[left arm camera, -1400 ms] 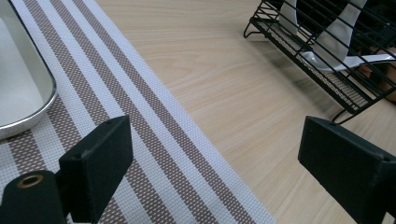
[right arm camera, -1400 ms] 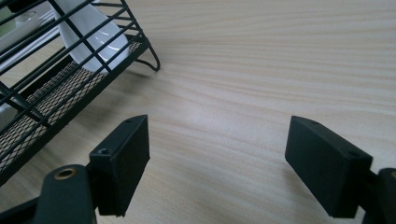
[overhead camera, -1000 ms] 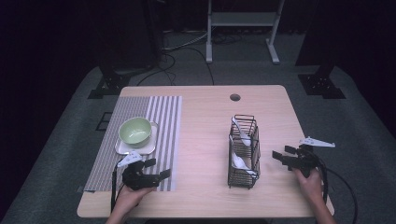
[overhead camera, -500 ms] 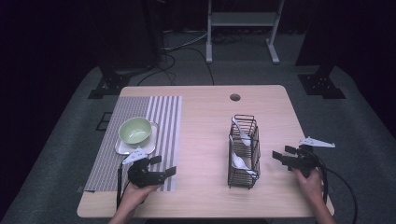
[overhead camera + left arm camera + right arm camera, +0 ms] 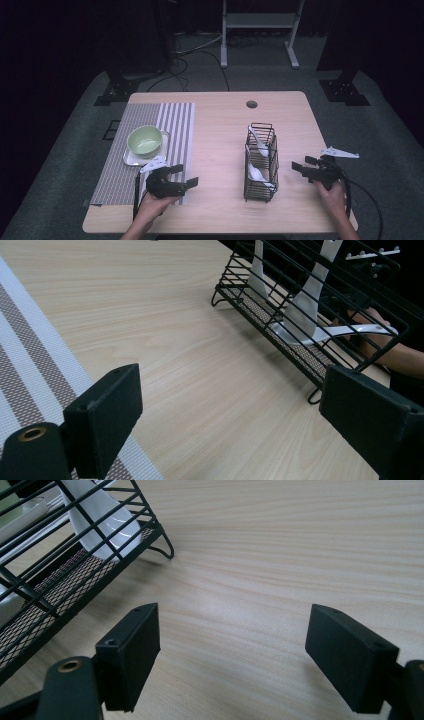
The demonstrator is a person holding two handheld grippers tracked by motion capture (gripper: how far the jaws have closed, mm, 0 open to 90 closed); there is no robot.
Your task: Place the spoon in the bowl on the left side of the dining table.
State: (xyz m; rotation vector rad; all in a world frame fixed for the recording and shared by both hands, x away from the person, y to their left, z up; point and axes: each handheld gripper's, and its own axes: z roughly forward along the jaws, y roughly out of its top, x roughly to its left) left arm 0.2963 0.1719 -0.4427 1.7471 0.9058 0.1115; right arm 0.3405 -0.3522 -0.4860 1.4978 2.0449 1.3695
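Note:
A black wire rack (image 5: pixel 261 162) stands on the right half of the wooden table and holds white spoons (image 5: pixel 258 143). In the left gripper view the rack (image 5: pixel 320 315) lies ahead with white spoons (image 5: pixel 310 305) inside it. My left gripper (image 5: pixel 185 176) hovers open and empty at the front right corner of the striped mat (image 5: pixel 150 145), its jaws pointing toward the rack. My right gripper (image 5: pixel 301 165) sits open and empty just right of the rack, low over bare wood. The rack (image 5: pixel 75 555) fills the upper left of the right gripper view.
A green bowl (image 5: pixel 145 139) rests on a white square plate (image 5: pixel 131 158) on the mat, behind the left gripper. A round cable hole (image 5: pixel 251 104) is at the table's back. Dark floor, stands and cables surround the table. Bare wood lies between mat and rack.
My left gripper has shifted a little to the right along the mat's front edge, toward the rack. The right gripper has stayed where it was.

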